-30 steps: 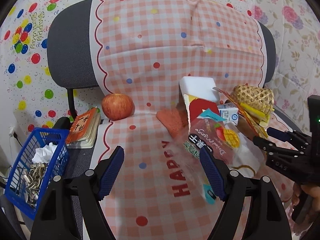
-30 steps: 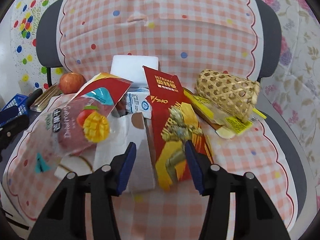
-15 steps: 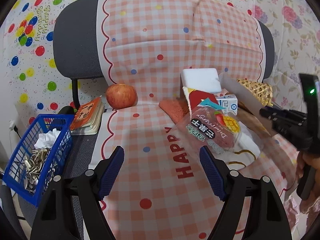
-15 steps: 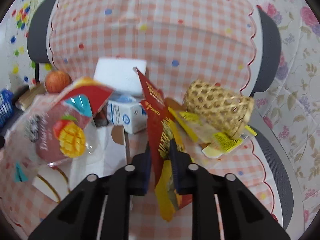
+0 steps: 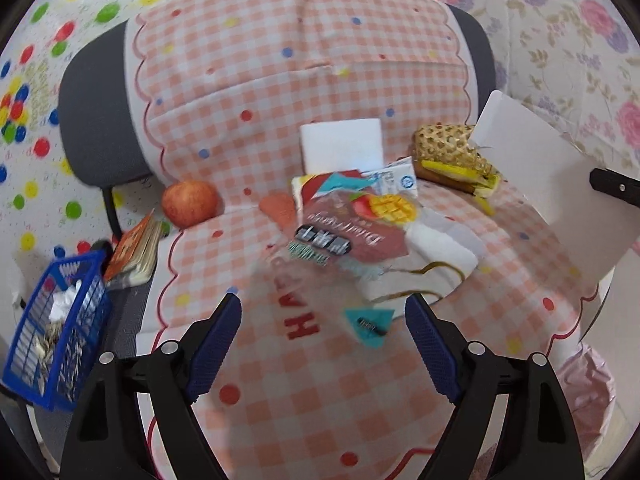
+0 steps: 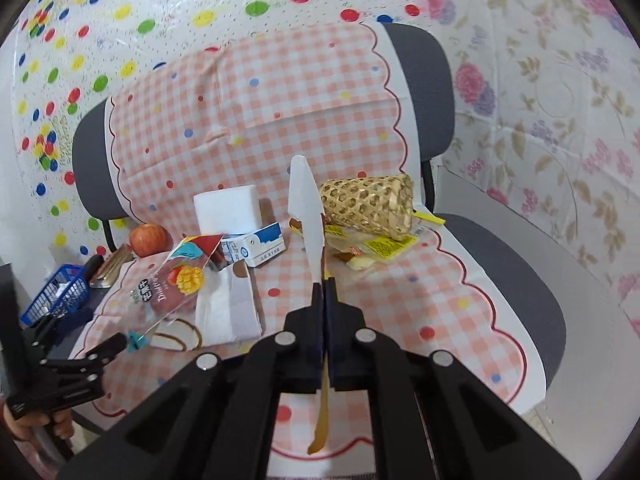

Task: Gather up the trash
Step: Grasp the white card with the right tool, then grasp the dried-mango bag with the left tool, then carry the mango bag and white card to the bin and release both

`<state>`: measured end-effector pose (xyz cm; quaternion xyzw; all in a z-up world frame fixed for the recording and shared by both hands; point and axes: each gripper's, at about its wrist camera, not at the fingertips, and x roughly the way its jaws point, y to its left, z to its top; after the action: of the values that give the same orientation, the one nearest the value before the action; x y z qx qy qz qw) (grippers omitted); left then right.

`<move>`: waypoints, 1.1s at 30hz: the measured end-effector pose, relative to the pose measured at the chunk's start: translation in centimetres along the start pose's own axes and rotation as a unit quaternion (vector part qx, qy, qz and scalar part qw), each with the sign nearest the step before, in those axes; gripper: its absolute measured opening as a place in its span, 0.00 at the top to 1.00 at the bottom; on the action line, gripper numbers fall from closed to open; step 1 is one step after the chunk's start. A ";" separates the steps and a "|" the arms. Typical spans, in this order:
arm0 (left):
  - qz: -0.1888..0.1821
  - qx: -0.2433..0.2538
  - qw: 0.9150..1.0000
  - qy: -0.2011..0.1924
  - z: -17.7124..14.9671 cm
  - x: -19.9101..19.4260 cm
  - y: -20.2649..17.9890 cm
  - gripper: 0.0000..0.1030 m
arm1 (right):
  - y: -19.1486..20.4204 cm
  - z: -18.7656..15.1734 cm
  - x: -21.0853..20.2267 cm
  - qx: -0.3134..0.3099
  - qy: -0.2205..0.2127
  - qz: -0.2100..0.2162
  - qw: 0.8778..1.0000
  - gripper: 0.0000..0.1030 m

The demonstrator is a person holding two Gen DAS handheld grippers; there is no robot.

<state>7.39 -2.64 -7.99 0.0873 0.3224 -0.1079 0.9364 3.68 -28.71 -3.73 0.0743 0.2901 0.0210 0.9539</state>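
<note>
My right gripper [image 6: 324, 284] is shut on a red snack wrapper [image 6: 306, 208], held edge-on above the chair seat. Its pale back side [image 5: 552, 184] shows at the right of the left wrist view. My left gripper [image 5: 322, 312] stands open over the checked cloth [image 5: 304, 384], its jaws opening. The pads touch nothing. A clear mango fruit packet [image 5: 360, 228] lies just ahead, and its teal corner [image 5: 368, 324] shows between the fingers. A milk carton [image 5: 396, 178], yellow wrappers [image 5: 460, 172] and a white paper bag [image 5: 436, 256] lie around it.
A blue basket [image 5: 52, 332] with paper scraps hangs at the seat's left, beside a book [image 5: 136, 248]. An apple [image 5: 190, 204], a white foam block [image 5: 340, 146] and a woven bamboo basket [image 5: 448, 146] sit at the back. A person's hand [image 6: 24, 428] holds the left gripper.
My right gripper shut on the red wrapper and lifted it off the pile, up and to the right. My left gripper drew closer to the mango packet.
</note>
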 end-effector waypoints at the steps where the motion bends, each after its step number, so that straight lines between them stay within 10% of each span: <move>1: -0.002 0.012 1.000 -0.006 0.3 0.1 -0.5 0.20 | -0.1 -0.2 -0.2 0.004 0.001 0.003 1.000 0.98; 9: 0.004 0.069 0.997 0.036 0.8 4.2 -2.7 0.18 | -0.4 -0.6 0.0 0.013 0.006 0.013 1.000 0.98; 23: 0.000 -0.005 1.000 0.024 1.1 3.1 0.7 0.43 | -0.8 -1.5 0.5 0.019 0.017 0.029 0.999 0.98; 33: -0.025 -0.058 0.998 -0.019 1.6 -1.2 4.4 0.99 | -0.1 -1.4 -0.5 0.016 0.006 0.035 0.999 0.98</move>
<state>8.58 1.40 -5.59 0.0233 0.3128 -0.1137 0.9427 2.48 -28.72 -4.59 0.0996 0.2933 0.0498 0.9495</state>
